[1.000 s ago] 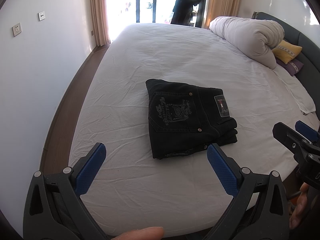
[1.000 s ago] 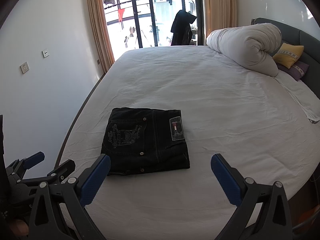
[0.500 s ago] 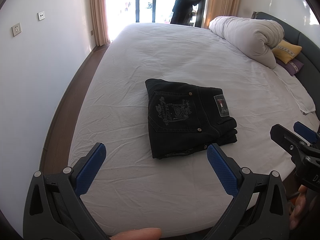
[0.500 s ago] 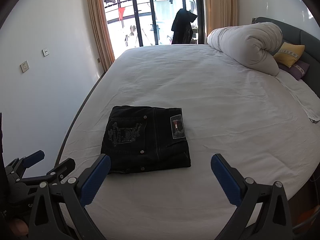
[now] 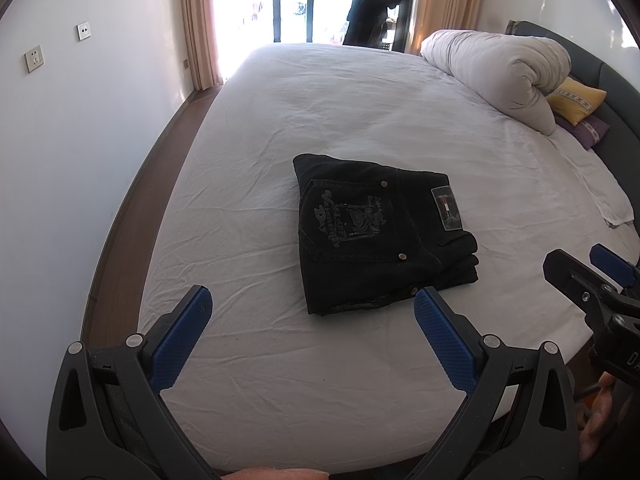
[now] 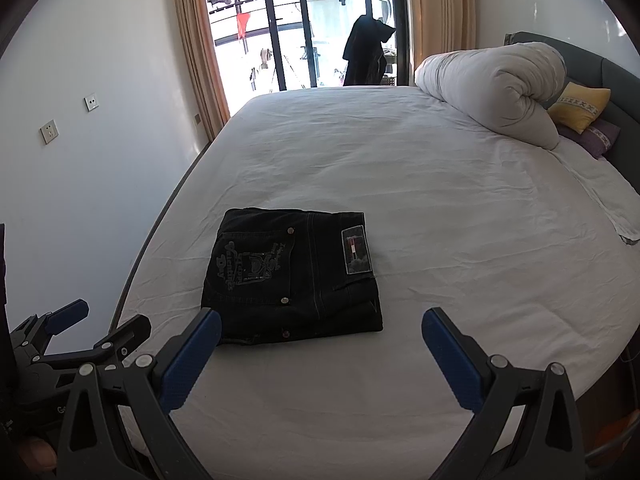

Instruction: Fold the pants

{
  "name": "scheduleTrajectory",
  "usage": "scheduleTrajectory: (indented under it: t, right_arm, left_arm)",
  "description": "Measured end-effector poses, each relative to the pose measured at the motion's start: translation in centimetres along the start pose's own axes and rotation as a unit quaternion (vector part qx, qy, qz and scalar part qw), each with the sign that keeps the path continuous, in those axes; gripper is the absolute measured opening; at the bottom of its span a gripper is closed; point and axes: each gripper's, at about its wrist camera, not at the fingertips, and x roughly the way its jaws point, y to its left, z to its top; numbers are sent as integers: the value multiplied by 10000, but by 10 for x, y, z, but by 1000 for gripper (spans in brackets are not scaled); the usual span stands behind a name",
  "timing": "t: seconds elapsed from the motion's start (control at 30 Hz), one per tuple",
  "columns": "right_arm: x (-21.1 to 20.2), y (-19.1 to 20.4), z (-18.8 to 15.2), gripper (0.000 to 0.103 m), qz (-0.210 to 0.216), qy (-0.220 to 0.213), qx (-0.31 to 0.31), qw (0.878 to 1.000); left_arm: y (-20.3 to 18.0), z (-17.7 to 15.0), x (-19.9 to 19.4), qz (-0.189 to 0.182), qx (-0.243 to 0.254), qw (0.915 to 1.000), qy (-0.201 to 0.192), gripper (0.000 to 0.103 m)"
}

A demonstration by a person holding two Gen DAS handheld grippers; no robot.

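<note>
Bed (image 5: pixel 360 92) with a white sheet is filling both views; rolled duvet (image 6: pixel 496 88) lying at the far right by the headboard. Black pants (image 5: pixel 376 236) are sitting as a compact folded stack near the bed's near edge, back pocket up. Almost nothing is shifting over the last second (only slight camera drift). Left gripper (image 5: pixel 308 316) and right gripper (image 6: pixel 320 332) are hovering short of the stack, jaws spread wide, holding nothing. Folding is looking finished.

Both wrist views face the bed (image 5: pixel 360 100) lengthwise.
</note>
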Motion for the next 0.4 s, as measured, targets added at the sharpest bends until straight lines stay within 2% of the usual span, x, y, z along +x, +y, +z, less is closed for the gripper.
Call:
scheduleTrajectory:
  t: [0.4]
  right_arm:
    - [1,-6,-8,103,17,75,-15,10000]
  left_arm:
    - [1,-3,2,37,-61,10000,24,103]
